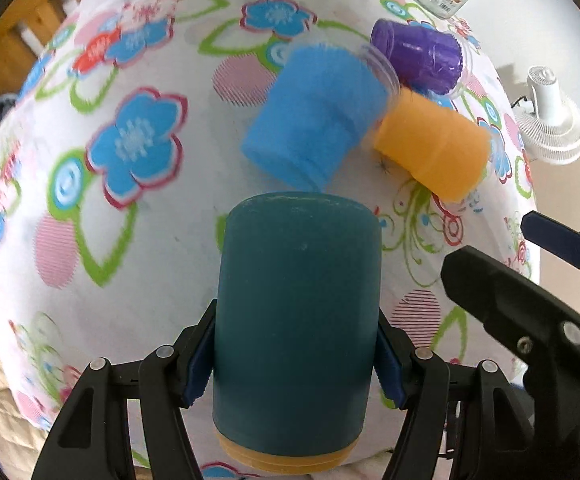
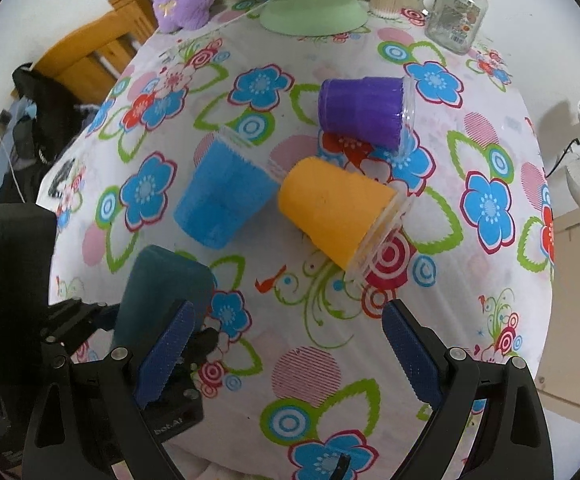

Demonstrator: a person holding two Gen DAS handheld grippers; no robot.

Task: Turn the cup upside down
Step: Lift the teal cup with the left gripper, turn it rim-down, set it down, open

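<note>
- Dark teal, matte and felt-like: the teal cup (image 1: 295, 320) sits clamped between the blue pads of your left gripper (image 1: 295, 356), gripped across its middle, above the flowered tablecloth (image 1: 130, 240).
- Its long axis runs straight ahead along the left fingers. The closed flat end points away from you; an orange band at its near end, probably the rim, sits closest to the camera. Judged from that, turning it over depends on a wrist roll about the grip, since the cup lies lengthwise, not upright.
- Your right gripper (image 2: 290, 356) stands wide apart and holds nothing. It hovers just right of the teal cup, which shows at its left edge.
- Beyond the teal cup, three more lie on their sides: a blue cup (image 2: 226, 196) nearest, an orange cup (image 2: 337, 216) touching it on the right, and a purple cup (image 2: 363, 114) farther back.
- Hidden: the teal cup's mouth is out of sight, and whether its far end touches the cloth cannot be told. The left view is blurred toward its edges.
</note>
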